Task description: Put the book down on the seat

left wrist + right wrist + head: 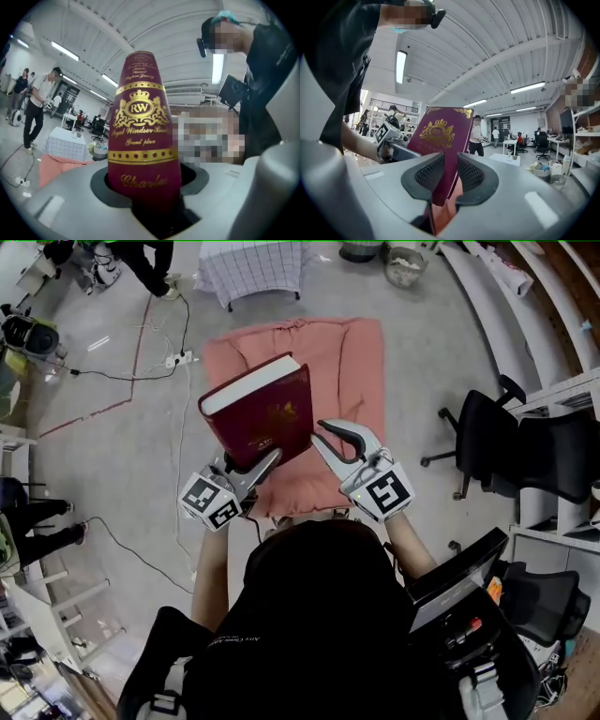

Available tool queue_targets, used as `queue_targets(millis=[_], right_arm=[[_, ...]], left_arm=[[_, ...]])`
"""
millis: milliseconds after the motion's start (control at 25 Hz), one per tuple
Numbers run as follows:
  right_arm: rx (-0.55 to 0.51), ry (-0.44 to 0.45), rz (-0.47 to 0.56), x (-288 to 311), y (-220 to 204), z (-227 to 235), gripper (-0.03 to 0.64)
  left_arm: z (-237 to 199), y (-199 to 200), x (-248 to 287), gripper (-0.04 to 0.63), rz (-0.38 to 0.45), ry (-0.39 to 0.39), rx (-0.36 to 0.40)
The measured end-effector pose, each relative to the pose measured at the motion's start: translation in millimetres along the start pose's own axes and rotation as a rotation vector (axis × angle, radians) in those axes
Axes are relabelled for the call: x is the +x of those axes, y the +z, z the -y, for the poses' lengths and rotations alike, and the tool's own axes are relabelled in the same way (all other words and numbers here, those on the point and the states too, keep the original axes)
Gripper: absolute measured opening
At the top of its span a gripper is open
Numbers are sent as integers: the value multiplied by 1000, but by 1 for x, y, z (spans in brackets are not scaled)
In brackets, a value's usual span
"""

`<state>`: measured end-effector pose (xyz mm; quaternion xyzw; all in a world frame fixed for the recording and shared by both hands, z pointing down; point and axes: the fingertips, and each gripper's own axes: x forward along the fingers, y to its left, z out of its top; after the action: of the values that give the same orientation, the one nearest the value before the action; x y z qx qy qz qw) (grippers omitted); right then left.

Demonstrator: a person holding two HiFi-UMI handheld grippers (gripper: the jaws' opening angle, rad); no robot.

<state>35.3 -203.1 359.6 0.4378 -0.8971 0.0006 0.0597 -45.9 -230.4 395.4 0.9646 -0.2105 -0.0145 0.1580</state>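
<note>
Salmon-pink seat cushion (361, 352) lay on the floor, with the maroon book (267, 413) tilted in the air above it. The left gripper (262, 465) clamped its thick spine. The right gripper (321, 432) sat slightly parted around the cover, not pressing. Seemingly mid-carry; next, lowering it flat onto the cushion.

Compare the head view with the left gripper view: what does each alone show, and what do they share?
Only the head view shows the right gripper at the book's cover and its white page edge. Only the left gripper view shows the gold crest on the spine and ceiling lights. Both show the left gripper holding the book and the pink seat cushion.
</note>
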Motion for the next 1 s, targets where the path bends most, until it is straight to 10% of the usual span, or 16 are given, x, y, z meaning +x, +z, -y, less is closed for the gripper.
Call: queue_targets(millis=[440, 880, 1000], right_arm=[[104, 204, 33, 18, -1, -13, 283], [194, 207, 71, 12, -6, -11, 311], [312, 243, 107, 8, -6, -8, 422]], left_arm=[[8, 3, 6, 241, -32, -236, -101], [27, 1, -2, 242, 50, -437, -237], [36, 5, -5, 242, 65, -513, -267]])
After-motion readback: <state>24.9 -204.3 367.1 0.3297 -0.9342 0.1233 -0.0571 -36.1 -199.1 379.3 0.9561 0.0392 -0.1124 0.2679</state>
